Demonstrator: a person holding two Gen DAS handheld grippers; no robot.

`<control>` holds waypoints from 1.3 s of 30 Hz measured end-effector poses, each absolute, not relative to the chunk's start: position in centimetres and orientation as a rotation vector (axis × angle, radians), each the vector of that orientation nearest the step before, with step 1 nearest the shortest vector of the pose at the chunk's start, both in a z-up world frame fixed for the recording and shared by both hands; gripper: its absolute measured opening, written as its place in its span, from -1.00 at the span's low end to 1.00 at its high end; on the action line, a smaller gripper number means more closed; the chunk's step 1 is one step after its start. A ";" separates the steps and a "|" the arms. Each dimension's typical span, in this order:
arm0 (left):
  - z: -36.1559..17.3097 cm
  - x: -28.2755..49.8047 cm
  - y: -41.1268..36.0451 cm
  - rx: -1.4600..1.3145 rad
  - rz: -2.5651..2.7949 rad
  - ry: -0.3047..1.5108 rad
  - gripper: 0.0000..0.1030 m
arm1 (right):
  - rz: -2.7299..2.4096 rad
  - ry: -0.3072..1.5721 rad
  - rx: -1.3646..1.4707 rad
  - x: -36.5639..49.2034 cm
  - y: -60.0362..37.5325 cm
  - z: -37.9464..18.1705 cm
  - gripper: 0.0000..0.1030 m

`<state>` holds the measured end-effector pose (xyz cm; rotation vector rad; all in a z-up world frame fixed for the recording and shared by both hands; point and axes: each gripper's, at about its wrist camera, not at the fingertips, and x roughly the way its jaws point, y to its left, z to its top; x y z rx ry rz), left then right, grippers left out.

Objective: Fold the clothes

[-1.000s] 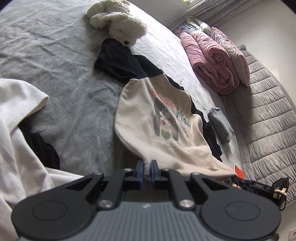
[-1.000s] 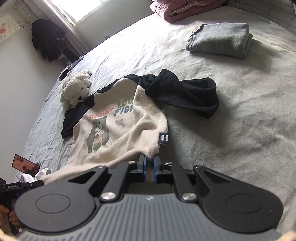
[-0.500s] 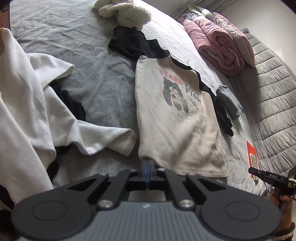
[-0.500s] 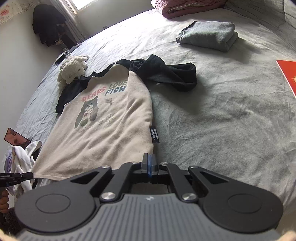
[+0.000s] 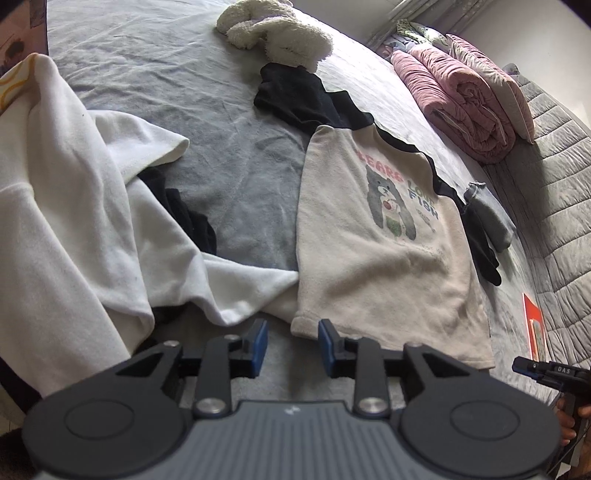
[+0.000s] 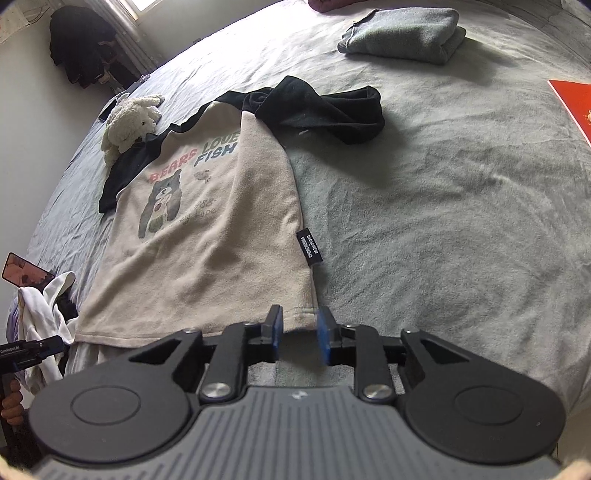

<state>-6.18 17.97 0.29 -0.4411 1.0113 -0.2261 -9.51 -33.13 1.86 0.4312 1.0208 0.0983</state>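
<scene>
The cream sweatshirt (image 5: 388, 266) lay flat and face up on the grey bedspread (image 6: 443, 206), its black sleeves bunched at the far end. I could read "BEARS LOVE FISH" across the chest above a grey bear print, and a small black tag (image 6: 309, 249) stuck out of the side seam with white lettering too small for me to make out. The fabric looked fleecy and soft, the hem a ribbed band.

My left gripper (image 5: 291, 345) pointed steeply down at one hem corner, its blue pads coming apart; the corner lay on the bed just ahead of the gap, and nothing was pinched. My right gripper (image 6: 299, 334) tilted down the same way at the opposite hem corner, jaws also spreading, with the hem edge between the pads but not pressed by them. In each view the other gripper showed at the frame edge, held in a hand (image 5: 569, 417); its body carried the letters "DAS".

Beside the sweatshirt sat a rumpled white garment (image 5: 74, 221) over something black. Farther off were a fluffy cream plush toy (image 6: 129, 122), a folded grey garment (image 6: 402, 35), a rolled pink quilt (image 5: 458, 99) and a red card (image 6: 572, 107).
</scene>
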 end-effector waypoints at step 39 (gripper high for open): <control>6.0 -9.9 24.9 -0.180 -0.054 0.793 -0.82 | 0.069 0.995 0.590 -6.0 -32.1 -1.5 -0.09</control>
